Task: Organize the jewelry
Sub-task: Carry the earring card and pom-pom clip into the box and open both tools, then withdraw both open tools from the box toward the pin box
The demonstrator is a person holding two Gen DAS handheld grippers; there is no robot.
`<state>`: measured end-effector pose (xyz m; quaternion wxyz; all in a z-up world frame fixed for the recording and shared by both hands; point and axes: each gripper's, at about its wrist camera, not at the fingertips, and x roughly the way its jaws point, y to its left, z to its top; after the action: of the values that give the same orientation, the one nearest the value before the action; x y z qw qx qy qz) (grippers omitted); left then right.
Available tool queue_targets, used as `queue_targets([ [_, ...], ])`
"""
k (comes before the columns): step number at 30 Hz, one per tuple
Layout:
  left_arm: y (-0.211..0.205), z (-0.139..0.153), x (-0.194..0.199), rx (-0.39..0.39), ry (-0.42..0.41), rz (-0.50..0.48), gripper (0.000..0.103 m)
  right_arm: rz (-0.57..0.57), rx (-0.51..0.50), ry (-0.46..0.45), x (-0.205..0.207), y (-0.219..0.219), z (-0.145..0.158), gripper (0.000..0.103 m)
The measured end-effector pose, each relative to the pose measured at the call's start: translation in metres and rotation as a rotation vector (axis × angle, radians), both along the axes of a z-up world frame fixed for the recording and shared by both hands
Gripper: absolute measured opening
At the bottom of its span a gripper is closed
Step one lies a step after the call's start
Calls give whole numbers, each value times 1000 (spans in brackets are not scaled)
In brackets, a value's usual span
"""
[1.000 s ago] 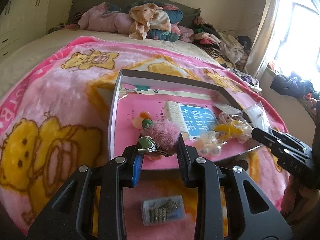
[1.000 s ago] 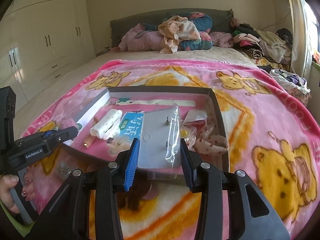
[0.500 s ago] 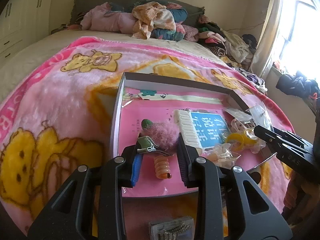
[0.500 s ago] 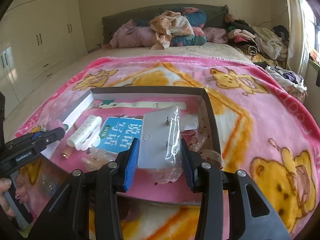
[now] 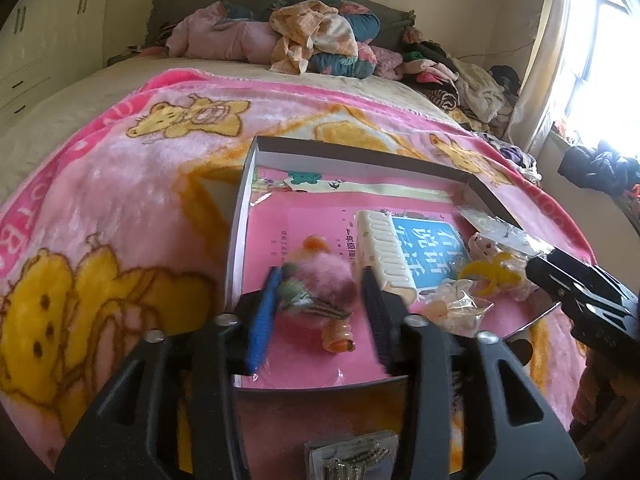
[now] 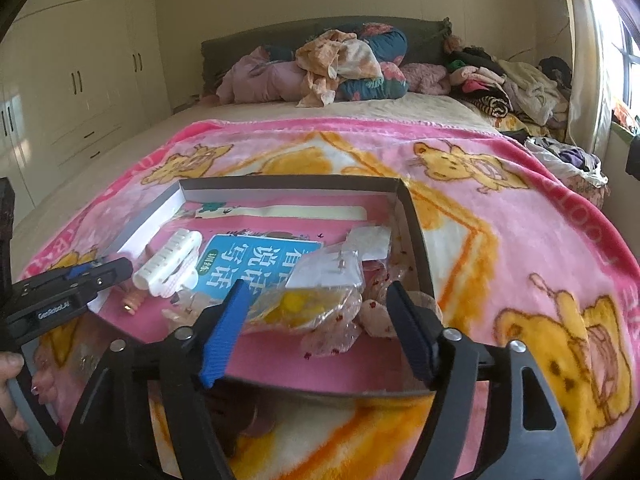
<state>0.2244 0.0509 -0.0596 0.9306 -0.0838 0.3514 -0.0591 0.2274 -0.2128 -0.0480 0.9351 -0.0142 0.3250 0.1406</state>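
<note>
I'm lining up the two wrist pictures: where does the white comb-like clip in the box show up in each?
Left wrist view: the white clip lies right of centre, on the left edge of the blue booklet.
Right wrist view: the white clip lies left of centre, beside the booklet's left edge.
Shared landmark: the blue booklet with white characters, inside the box.

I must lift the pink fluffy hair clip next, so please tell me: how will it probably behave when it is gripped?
The pink fluffy hair clip probably squashes: its pompom looks soft. It seems light for its size. The thin metal clip underneath may slip or twist between the pads.
</note>
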Motion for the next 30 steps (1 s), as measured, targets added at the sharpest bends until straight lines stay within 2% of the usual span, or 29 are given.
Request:
queue_targets([
  [3, 0, 1, -3, 1, -7, 2, 45, -2, 0, -12, -9, -2, 2, 74],
  [5, 0, 3, -7, 6, -13, 6, 53, -1, 0, -17, -16, -4, 2, 76],
  [12, 3, 10, -26, 6, -55, 10, 65, -2, 18, -30, -38, -9, 7, 79],
  [13, 3, 11, -30, 16, -62, 11, 70, 0, 24, -31, -41, -10, 7, 79],
  [19, 3, 16, -45, 29, -79, 12, 71, 13, 33, -35, -58, -8, 10, 79],
  [22, 4, 18, -52, 35, -89, 13, 81, 18, 36, -36, -64, -8, 11, 79],
  [30, 3, 13, -71, 71, -86, 6, 87, 26, 44, -26, -76, -7, 7, 79],
])
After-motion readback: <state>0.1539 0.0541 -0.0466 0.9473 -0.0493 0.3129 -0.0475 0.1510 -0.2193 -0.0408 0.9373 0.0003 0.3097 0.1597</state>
